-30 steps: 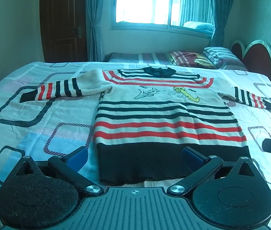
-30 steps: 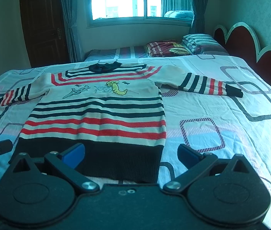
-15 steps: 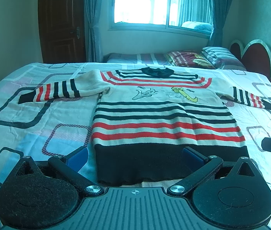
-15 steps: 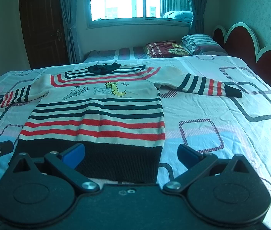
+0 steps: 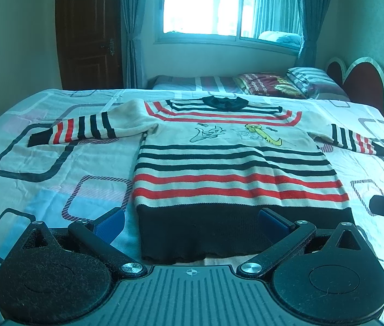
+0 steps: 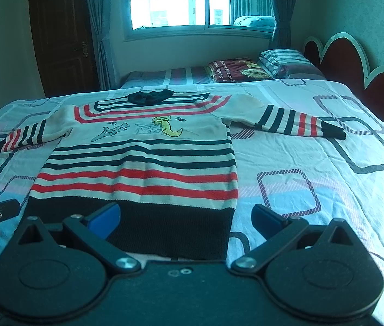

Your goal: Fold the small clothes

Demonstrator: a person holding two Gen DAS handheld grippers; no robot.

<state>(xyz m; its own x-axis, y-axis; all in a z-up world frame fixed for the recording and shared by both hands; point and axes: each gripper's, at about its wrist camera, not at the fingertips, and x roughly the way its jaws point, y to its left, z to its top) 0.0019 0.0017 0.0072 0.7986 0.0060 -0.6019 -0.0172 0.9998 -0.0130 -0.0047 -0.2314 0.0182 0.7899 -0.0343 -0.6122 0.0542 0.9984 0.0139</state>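
A small striped sweater [image 5: 232, 168] [image 6: 143, 163], cream with red and black bands and a dark hem, lies flat and face up on the bed, both sleeves spread out. My left gripper [image 5: 192, 221] hovers open just before the hem's left corner, blue pads wide apart. My right gripper [image 6: 185, 218] is open too, over the hem's right corner. Neither holds anything. The left sleeve [image 5: 83, 130] points left, and the right sleeve [image 6: 295, 121] points right. Each gripper's tip shows at the edge of the other's view.
The bedsheet [image 6: 314, 168] has a pattern of rounded squares and reaches to a scalloped red headboard [image 6: 355, 62] on the right. Pillows [image 5: 279, 84] lie on a second bed under the window. A dark door [image 5: 88, 32] stands at the back left.
Both views have shifted very slightly against the sweater. The sweater lies as before, and both grippers stay open.
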